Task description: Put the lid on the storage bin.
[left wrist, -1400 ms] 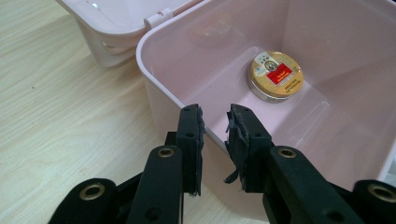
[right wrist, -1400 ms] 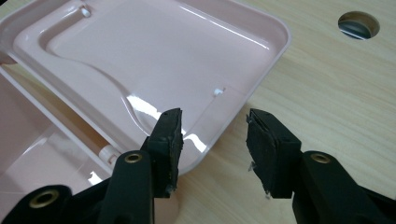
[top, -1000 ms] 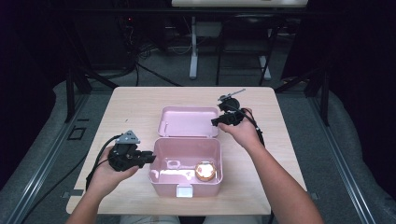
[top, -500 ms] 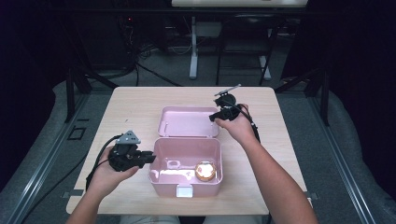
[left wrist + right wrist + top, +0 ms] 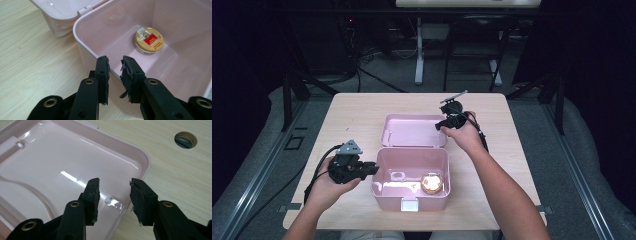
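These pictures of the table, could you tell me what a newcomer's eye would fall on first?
The pink box at the near middle of the wooden table, its lid folded flat behind it. Next the small gold tin with a red label on the box floor. The left gripper has its jaws astride the box's left wall, while the right gripper hangs open over the lid's edge.

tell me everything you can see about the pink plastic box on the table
The pink plastic box is glossy, rectangular with rounded corners, and stands open near the front edge of the light wooden table. Its hinged lid lies flat behind it, inside up. A white latch sits on the front wall. Inside lies one round gold tin with a red label. The left gripper straddles the box's side wall, pads not pressing; the right gripper hovers open over the lid's edge.
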The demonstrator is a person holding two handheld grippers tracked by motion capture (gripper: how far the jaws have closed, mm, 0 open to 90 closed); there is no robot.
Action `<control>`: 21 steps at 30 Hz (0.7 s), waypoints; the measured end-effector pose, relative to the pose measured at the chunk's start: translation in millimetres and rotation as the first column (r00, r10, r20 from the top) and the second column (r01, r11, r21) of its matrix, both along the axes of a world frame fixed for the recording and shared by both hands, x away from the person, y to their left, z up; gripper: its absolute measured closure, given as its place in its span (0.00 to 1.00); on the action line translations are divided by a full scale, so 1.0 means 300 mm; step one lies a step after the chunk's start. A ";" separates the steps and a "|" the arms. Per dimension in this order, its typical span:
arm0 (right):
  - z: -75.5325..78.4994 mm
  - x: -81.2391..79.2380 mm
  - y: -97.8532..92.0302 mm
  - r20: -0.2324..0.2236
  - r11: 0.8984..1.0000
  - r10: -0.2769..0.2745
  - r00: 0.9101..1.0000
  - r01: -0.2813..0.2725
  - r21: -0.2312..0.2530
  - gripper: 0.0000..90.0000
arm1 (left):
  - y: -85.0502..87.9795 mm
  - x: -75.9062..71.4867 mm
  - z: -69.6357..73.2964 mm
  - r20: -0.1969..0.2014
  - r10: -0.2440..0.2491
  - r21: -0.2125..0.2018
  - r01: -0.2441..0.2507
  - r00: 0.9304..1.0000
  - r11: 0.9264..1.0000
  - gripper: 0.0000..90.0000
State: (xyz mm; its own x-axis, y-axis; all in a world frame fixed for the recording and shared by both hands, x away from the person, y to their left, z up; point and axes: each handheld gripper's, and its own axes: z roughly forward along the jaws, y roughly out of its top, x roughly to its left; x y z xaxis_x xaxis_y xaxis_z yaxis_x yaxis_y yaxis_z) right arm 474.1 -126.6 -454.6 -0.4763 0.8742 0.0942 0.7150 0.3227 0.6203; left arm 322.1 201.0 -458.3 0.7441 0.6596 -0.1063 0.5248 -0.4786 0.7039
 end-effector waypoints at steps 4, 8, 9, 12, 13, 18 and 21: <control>-0.002 0.009 0.003 -0.020 1.000 0.001 1.000 -0.001 0.010 0.66 | -0.001 -0.001 -0.001 0.003 0.003 0.000 -0.003 1.000 1.000 0.83; -0.009 0.016 0.009 -0.019 1.000 0.008 1.000 -0.008 -0.005 0.66 | 0.001 -0.002 -0.001 0.005 -0.001 -0.001 0.001 1.000 1.000 0.83; -0.009 0.020 0.010 -0.013 1.000 0.017 1.000 -0.017 -0.016 0.66 | 0.001 -0.003 -0.002 0.001 0.004 -0.005 -0.004 1.000 1.000 0.83; -0.004 0.024 0.011 -0.016 1.000 0.015 1.000 -0.016 -0.023 0.65 | 0.000 -0.006 -0.002 0.004 0.008 -0.006 -0.008 1.000 1.000 0.83; 0.000 0.033 0.008 -0.015 0.999 0.021 1.000 -0.021 -0.029 0.65 | -0.001 -0.008 -0.002 0.009 0.007 -0.001 -0.007 1.000 1.000 0.84; 0.000 0.060 -0.005 -0.033 0.999 0.011 0.999 -0.012 -0.034 0.65 | -0.002 -0.011 -0.003 0.019 0.014 -0.001 -0.014 1.000 1.000 0.84; -0.011 0.075 -0.005 -0.050 0.999 0.014 0.999 -0.016 -0.052 0.64 | -0.002 -0.012 -0.004 0.018 0.017 -0.002 -0.017 1.000 1.000 0.84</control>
State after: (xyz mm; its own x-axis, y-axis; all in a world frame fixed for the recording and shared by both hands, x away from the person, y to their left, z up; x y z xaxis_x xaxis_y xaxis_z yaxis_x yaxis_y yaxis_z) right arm 496.6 -128.0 -458.0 -0.4852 0.8714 0.0727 0.7394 0.3645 0.5661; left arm 318.4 200.4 -459.4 0.7348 0.6717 -0.0945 0.5199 -0.4683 0.7145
